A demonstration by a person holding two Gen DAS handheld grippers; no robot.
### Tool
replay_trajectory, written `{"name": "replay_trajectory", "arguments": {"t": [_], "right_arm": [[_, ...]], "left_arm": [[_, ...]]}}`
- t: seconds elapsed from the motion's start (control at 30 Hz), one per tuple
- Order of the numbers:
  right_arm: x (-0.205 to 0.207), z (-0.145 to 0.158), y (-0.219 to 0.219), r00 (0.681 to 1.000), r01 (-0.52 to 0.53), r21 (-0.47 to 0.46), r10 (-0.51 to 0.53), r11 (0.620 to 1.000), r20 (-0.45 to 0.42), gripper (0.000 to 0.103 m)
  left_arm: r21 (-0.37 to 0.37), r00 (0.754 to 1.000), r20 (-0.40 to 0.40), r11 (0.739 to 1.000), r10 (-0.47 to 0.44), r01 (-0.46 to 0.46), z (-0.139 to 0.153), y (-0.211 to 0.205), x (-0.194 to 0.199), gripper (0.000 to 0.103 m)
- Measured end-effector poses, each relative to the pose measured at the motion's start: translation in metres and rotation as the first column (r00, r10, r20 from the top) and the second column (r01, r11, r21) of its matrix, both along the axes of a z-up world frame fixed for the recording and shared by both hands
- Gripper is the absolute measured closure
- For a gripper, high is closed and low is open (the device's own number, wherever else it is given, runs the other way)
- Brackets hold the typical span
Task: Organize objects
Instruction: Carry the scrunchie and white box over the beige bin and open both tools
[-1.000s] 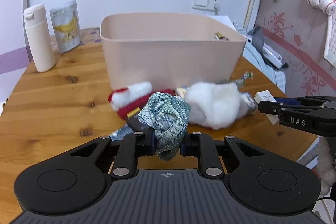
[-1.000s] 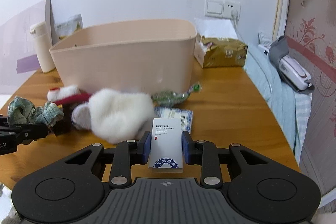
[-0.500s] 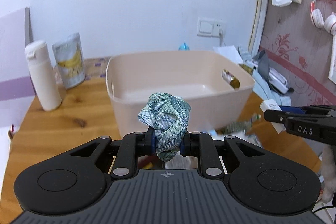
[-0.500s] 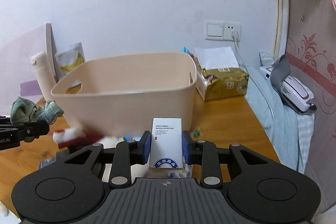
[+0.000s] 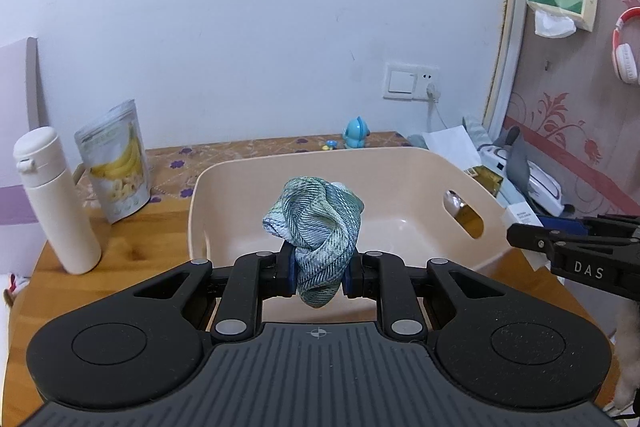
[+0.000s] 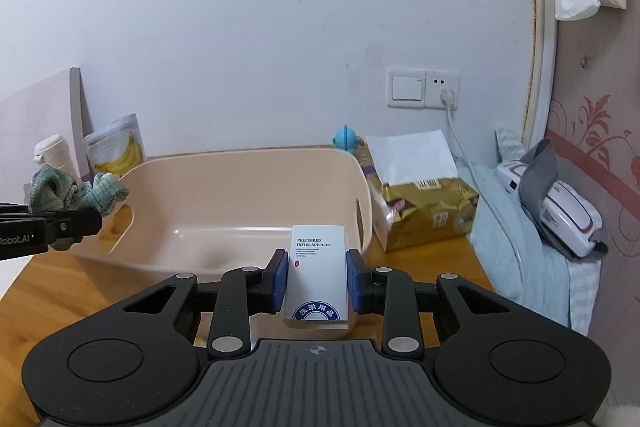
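Both held items now raised before the beige bin [image 5: 400,171], its interior bare

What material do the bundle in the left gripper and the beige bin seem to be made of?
Bundle: woven fabric, probably cotton, matte; ribbed weave and soft folds show. Beige bin: likely moulded plastic, smooth with slight sheen; thin rounded walls and a cut-out handle.

Home bedroom: bedding [image 6: 520,247], wooden table [image 5: 120,239], hanging headphones [image 5: 624,51].

A white bottle [image 5: 54,201] stands beside a banana-chip pouch [image 5: 116,163] on the table [image 5: 132,247].
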State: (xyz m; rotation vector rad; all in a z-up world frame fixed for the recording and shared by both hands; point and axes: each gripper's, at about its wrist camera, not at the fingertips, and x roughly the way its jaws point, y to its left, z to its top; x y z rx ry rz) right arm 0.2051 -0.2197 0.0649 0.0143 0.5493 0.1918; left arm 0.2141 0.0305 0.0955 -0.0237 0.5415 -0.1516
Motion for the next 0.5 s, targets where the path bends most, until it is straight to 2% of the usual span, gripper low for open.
{"name": "replay_trajectory", "arguments": {"t": [0.3,0.5], "right_arm": [[0.047,0.003,0.014,1.0,-0.015,-0.009,0.015,1.0,0.007,0.074],[0.074,-0.007,0.027,0.999,-0.03,-0.031,0.029,0.999,-0.018,0.074]], "left_arm": [[0.021,0.999,-0.048,1.0,0.009,-0.008,-0.022,-0.007,0.053,0.083],[0.035,0.996,-0.09,0.999,0.009,-0.006,-0.04,-0.008,0.08,0.083]]}}
